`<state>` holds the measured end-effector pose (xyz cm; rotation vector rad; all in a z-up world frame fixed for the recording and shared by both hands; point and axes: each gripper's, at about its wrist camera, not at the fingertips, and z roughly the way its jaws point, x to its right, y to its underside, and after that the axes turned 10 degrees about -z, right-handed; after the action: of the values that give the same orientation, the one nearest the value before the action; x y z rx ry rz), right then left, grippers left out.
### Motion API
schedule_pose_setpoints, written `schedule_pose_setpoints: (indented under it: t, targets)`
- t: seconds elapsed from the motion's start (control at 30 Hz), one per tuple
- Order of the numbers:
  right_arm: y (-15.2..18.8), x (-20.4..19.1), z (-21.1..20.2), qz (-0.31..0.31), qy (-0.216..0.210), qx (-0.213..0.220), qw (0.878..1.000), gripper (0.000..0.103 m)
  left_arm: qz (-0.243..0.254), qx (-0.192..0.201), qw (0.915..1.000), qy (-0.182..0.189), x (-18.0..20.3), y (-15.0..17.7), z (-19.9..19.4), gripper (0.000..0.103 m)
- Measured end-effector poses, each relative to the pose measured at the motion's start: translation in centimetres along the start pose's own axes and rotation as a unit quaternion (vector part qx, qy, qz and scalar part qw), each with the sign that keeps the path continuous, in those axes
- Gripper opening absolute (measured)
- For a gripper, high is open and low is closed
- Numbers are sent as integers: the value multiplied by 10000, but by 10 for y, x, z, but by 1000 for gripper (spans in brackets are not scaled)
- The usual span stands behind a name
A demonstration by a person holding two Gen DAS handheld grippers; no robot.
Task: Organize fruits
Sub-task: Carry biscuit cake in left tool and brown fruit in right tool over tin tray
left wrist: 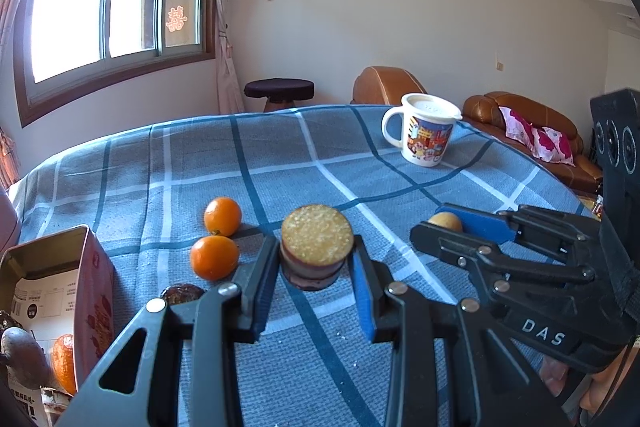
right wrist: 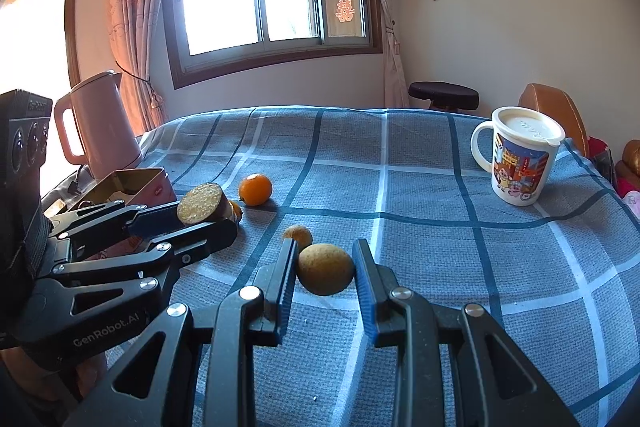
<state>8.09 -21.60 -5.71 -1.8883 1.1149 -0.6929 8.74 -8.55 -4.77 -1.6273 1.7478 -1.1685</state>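
Note:
My left gripper [left wrist: 316,263] is shut on a cut piece of sweet potato [left wrist: 317,241], yellow face toward the camera; it also shows in the right wrist view [right wrist: 202,203]. Two oranges [left wrist: 222,215] [left wrist: 214,257] lie just left of it on the blue checked cloth. My right gripper [right wrist: 325,267] has its fingers on both sides of a tan round fruit [right wrist: 325,269]; contact is unclear. A smaller tan fruit [right wrist: 298,235] lies just beyond it. An open tin box [left wrist: 60,291] at the left holds an orange [left wrist: 64,363].
A lidded cartoon mug [left wrist: 424,131] stands at the table's far right. A pink kettle [right wrist: 96,119] stands at the far left edge behind the tin box [right wrist: 132,183]. A dark round fruit [left wrist: 182,293] lies by the left gripper. A stool and sofa are beyond the table.

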Motion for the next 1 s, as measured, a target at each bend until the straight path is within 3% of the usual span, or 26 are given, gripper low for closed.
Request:
schedule_pose_setpoints:
  t: [1.0]
  targets:
    - [1, -2, -14, -93, 130, 351, 9993, 30, 139, 519, 9985, -130, 4, 4, -19, 36]
